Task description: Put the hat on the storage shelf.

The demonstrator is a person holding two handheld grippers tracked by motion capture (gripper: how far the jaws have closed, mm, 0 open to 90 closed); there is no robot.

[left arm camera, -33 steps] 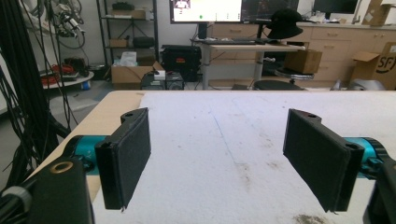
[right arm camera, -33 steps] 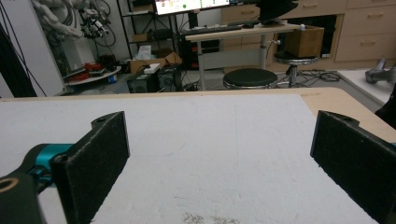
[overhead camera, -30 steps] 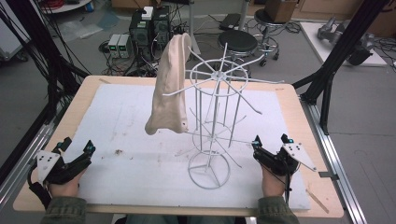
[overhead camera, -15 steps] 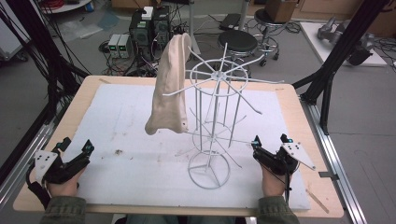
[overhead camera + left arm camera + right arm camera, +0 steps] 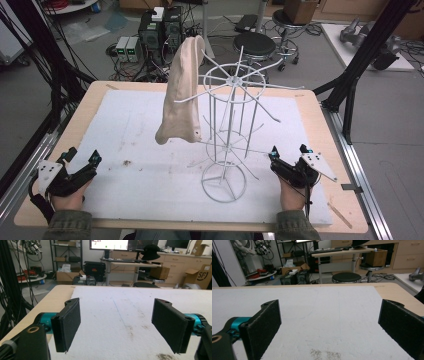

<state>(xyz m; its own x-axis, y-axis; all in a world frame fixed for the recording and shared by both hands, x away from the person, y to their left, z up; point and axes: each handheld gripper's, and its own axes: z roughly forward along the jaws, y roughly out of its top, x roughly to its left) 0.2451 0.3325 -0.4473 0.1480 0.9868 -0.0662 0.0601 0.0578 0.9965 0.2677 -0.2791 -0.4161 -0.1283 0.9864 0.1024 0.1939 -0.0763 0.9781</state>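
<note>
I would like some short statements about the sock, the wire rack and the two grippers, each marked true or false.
1. A beige sock hangs from an arm of the white wire rack. True.
2. The left gripper is shut on the sock. False: its jaws stand open with nothing between them, near the front left corner of the white mat.
3. The right gripper is open. True.
4. The rack lies tipped over on the mat. False: it stands upright on its round base.
5. Both grippers are apart from the rack. True: one rests at each side of it, at the near edge of the table.
</note>
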